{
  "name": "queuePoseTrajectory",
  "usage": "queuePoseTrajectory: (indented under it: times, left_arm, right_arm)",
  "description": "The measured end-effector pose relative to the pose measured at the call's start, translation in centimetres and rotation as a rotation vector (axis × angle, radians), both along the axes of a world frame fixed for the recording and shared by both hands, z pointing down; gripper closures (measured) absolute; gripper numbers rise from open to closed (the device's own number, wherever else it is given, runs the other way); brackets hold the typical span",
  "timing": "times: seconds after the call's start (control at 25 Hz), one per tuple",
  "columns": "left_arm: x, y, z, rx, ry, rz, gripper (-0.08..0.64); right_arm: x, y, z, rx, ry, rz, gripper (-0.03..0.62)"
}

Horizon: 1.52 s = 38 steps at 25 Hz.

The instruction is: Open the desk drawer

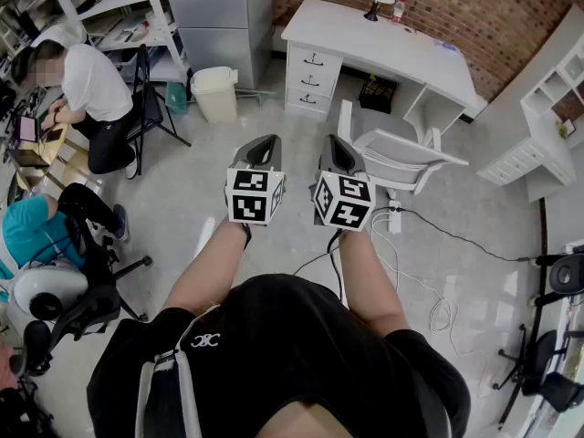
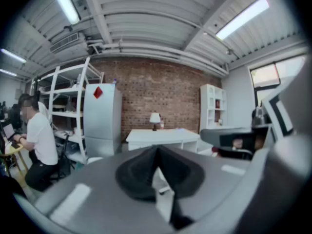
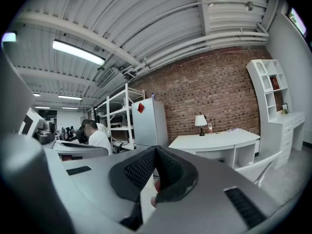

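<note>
The white desk [image 1: 392, 48] stands against the brick wall at the far side of the room. Its stack of three drawers [image 1: 310, 78] with dark handles sits under its left end, and all look closed. My left gripper [image 1: 258, 156] and right gripper [image 1: 339, 153] are held side by side in mid-room, well short of the desk, and both point toward it. Both are shut with nothing between the pads. The desk [image 2: 163, 136] shows small and distant over the left gripper [image 2: 157, 152]. The right gripper [image 3: 156, 152] also has the desk [image 3: 219, 143] ahead of it.
A white chair [image 1: 401, 153] stands between me and the desk's right part. A cream waste bin [image 1: 214, 92] and a grey cabinet [image 1: 219, 12] stand left of the drawers. A power strip with cables [image 1: 394, 217] lies on the floor. A seated person [image 1: 91, 89] is at far left.
</note>
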<state>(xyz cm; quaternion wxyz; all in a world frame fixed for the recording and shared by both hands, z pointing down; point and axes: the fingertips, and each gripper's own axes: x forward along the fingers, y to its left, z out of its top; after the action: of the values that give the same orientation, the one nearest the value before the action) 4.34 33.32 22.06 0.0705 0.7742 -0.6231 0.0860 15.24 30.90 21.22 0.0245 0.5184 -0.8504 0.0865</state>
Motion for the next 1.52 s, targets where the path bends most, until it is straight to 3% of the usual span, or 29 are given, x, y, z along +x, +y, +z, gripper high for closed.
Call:
queuePoseTrajectory:
  times: [0.88, 1.24, 1.52]
  left_arm:
    - [5.1, -1.8, 1.8, -0.045, 0.016, -0.002, 0.561]
    - [7.0, -6.2, 3.1, -0.057, 0.032, 0.061, 0.561]
    - [7.6, -12.4, 4.2, -0.054, 0.050, 0.115, 0.561]
  right_arm:
    - [4.6, -1.1, 2.3, -0.022, 0.039, -0.022, 0.595]
    - [6.1, -4.3, 3.5, -0.026, 0.040, -0.006, 0.595]
    - [5.9, -9.8, 4.0, 0.004, 0.064, 0.017, 0.595]
